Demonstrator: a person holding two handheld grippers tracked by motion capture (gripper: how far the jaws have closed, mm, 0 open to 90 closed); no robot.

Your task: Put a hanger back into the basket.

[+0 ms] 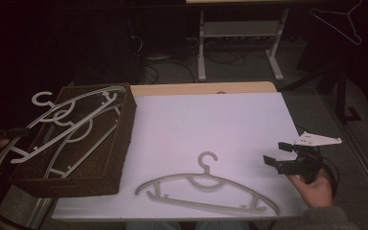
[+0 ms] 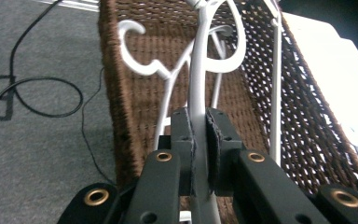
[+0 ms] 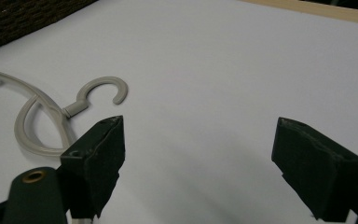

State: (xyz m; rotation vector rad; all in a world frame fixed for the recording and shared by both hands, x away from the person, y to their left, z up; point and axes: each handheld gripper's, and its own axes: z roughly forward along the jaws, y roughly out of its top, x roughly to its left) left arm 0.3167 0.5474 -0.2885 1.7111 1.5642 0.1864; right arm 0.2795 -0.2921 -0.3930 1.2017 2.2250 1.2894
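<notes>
- Nearest the camera, one grey hanger (image 1: 206, 189) lies flat on the white bench (image 1: 211, 124), near edge, hook pointing far.
- At the far left, the left hand-held gripper (image 2: 199, 140) is clamped on the bar of a white hanger (image 2: 198, 79), held over the brown wicker basket (image 1: 110, 158), which sits on the bench's left side.
- Other white hangers (image 1: 69, 127) already rest across the basket, so the job looks like gathering hangers into it, and it seems largely done.
- One hanger is left on the bench.
- At the right, the right hand-held gripper (image 1: 281, 157) hovers with jaws wide apart, gripping nothing; the grey hanger lies to its left, near but not touching.
</notes>
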